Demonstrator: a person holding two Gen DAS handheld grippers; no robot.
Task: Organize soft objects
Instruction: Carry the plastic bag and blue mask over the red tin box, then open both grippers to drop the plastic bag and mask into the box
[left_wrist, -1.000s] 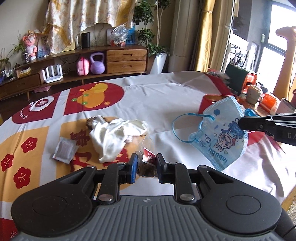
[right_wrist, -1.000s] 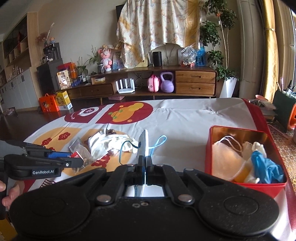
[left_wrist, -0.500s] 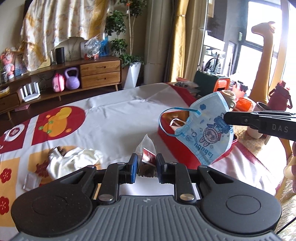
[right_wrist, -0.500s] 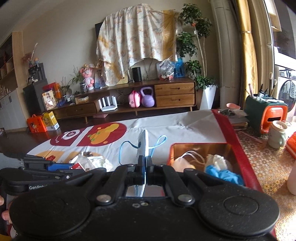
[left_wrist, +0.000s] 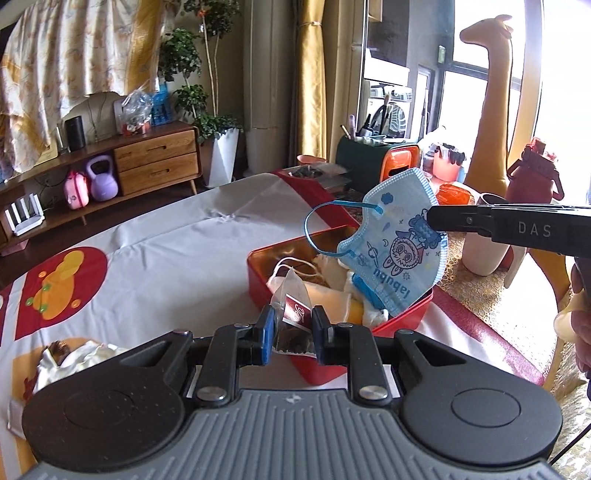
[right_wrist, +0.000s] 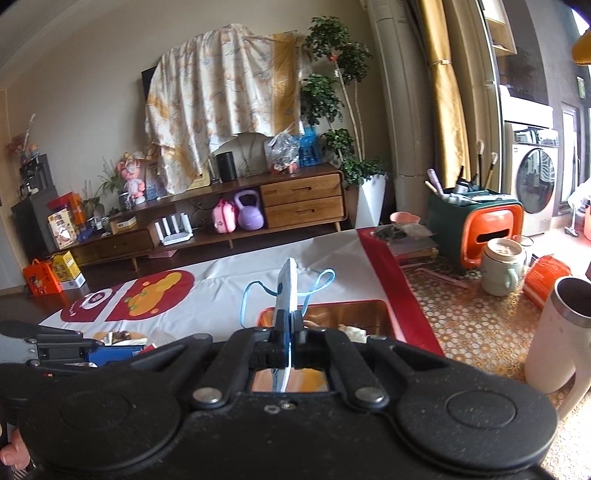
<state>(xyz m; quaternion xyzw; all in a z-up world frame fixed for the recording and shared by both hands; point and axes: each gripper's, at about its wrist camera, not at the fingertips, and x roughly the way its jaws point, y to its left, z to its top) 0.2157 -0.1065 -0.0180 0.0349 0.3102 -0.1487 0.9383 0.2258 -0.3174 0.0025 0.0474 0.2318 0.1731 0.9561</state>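
While both grippers are hanging over the far end of the table, each is carrying something soft:

Left gripper (left_wrist: 293, 334): its jaws are clenching a clear tea bag (left_wrist: 292, 314) with a red label; the bag is sticking up between the blue pads, its tip leaning toward the red tin.

Right gripper (right_wrist: 287, 336): its jaws are pressing fully together on the edge of a blue face mask (right_wrist: 286, 291), which is standing on edge straight ahead of the fingers, with its blue ear loops hanging out to either side.

Face mask seen from the left camera (left_wrist: 397, 243): it is dangling from the tip of the right gripper (left_wrist: 437, 221), printed side showing a cartoon figure, and it is hanging above the near right part of the tin without touching the contents.

Red tin (left_wrist: 258, 277): it is sitting on the tablecloth just ahead of the left gripper, already holding white masks, a yellow piece and something blue.

Tablecloth (left_wrist: 166, 258): white with red and orange patches, it is covering the table under both tools.

White cloth heap (left_wrist: 77, 360): it is lying on the tablecloth well to the left of the left gripper, apart from the tin.

Person's hand (left_wrist: 580, 321): part of it is showing at the right edge, behind the right gripper.
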